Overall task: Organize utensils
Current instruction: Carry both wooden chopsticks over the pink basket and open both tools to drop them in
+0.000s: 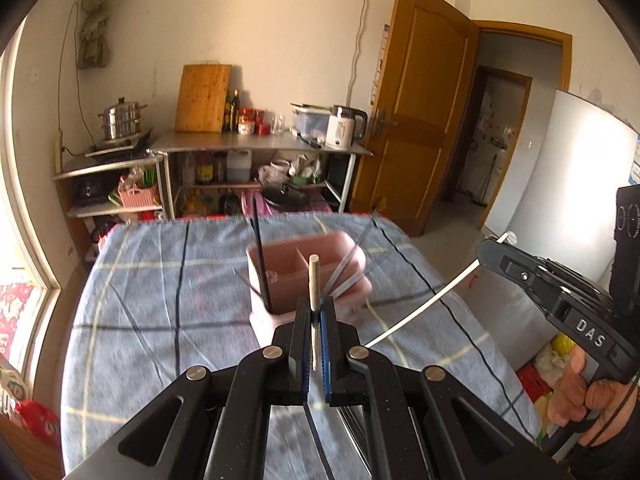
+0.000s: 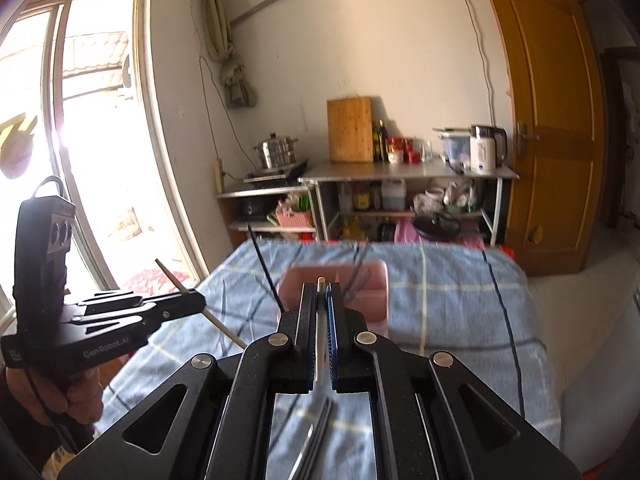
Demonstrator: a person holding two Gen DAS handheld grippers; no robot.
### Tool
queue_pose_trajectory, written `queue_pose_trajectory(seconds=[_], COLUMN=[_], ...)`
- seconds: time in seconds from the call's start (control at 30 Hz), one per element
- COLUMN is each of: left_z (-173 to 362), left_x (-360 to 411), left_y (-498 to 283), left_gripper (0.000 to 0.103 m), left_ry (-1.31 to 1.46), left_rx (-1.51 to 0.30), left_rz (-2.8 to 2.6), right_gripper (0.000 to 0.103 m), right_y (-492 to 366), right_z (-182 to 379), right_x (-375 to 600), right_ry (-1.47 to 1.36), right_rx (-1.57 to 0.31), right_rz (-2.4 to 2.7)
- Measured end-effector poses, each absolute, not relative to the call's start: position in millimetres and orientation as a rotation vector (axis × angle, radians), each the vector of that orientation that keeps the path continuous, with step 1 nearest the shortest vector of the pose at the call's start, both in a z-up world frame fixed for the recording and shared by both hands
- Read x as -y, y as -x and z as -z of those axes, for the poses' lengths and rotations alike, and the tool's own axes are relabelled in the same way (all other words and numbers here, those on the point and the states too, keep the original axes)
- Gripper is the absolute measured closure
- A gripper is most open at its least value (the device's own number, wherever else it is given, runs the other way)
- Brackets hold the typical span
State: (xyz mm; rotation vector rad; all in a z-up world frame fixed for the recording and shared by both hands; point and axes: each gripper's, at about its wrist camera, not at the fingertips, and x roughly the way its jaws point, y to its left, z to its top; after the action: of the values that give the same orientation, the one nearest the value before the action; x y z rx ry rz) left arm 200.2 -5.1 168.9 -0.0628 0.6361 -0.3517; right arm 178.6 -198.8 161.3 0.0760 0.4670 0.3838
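Nearest the lens, the left gripper (image 1: 314, 312) is clamped on a wooden chopstick (image 1: 313, 280), which stands upright between its pads; the right gripper (image 2: 321, 300) pinches a white chopstick (image 2: 320, 344) the same way, its long tail trailing back over the cloth. Both sticks hang above the blue checked tablecloth (image 1: 160, 280), short of the pink utensil holder (image 1: 304, 276) at mid-table. That holder already carries a black chopstick (image 1: 260, 264) in its left compartment and some grey utensils (image 1: 344, 272) leaning in the right (blur hides how many), so I judge the sorting partly done, with these 2 sticks yet to go in. Room looks generous: cloth lies bare around the holder, though its leaning contents could snag an incoming stick, and the far table edge lies beyond it.
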Motion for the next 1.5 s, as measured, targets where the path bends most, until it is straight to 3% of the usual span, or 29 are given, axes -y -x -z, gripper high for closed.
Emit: queue_pose_trajectory(seconds=[0.37,1.2,1.5], left_z=[-190,-113,-117], left_x=[-4,5,-4], left_y=[-253,-286,-262], left_gripper=[0.099,0.099,0.094], left_ry=[0.075,0.031,0.058], left_rx=[-0.580,-0.693,-0.666], left_rz=[0.319,0.333,0.327], right_gripper=[0.098,0.098,0.089], right_y=[-222,-259,-239], right_z=[-179,-116,-128], right_x=[177,160,171], right_ry=[-0.057,-0.020,-0.041], right_rx=[-0.390,-0.574,-0.538], right_rz=[-0.392,-0.404,-0.412])
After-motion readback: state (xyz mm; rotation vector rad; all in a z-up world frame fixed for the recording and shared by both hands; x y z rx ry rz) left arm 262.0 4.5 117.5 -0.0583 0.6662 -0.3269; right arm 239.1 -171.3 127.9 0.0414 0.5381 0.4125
